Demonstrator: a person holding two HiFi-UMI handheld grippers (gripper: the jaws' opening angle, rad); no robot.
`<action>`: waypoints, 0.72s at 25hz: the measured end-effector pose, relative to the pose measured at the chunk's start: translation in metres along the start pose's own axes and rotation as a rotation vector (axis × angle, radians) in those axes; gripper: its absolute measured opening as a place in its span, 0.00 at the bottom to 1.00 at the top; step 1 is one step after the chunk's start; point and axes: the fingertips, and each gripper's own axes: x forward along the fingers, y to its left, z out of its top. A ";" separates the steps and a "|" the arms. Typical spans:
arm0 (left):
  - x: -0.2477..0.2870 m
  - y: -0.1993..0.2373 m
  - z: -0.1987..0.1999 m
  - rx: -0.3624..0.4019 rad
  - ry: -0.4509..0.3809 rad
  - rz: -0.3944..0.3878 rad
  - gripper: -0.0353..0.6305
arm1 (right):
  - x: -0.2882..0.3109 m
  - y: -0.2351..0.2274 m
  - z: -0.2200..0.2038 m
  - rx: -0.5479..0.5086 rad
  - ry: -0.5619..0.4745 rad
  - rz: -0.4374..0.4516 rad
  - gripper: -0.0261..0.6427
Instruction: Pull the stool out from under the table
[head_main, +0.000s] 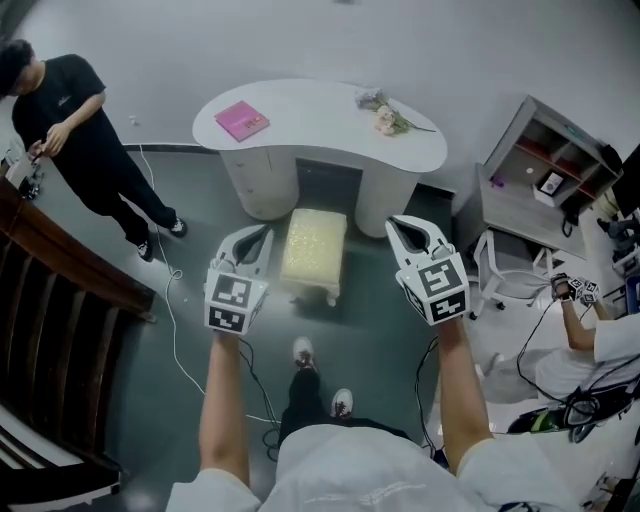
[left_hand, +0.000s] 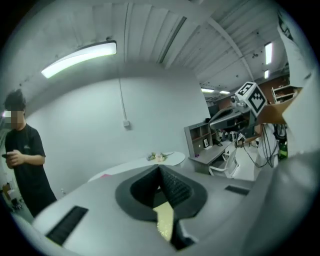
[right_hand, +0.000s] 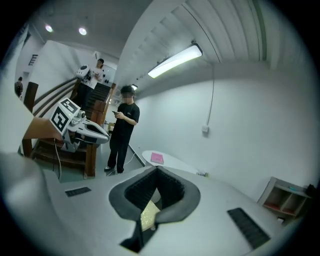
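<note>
At frame centre, the left gripper (head_main: 258, 236) and right gripper (head_main: 398, 225), both pressed together and empty, flank the stool (head_main: 313, 245) below the table (head_main: 320, 130).

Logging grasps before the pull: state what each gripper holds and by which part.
Nothing is held. The left gripper and right gripper are both shut and empty, in the air short of the cream-cushioned stool at the white curved table.

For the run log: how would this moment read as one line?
stool: on floor before white table, untouched | left gripper: shut, empty | right gripper: shut, empty
</note>
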 end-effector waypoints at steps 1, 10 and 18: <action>-0.008 0.000 0.010 0.021 -0.014 0.008 0.08 | -0.006 0.004 0.010 -0.008 -0.022 0.006 0.06; -0.052 -0.008 0.065 0.080 -0.121 0.039 0.08 | -0.030 0.027 0.058 -0.086 -0.111 0.035 0.06; -0.057 -0.009 0.065 0.070 -0.119 0.052 0.08 | -0.027 0.033 0.058 -0.100 -0.113 0.060 0.06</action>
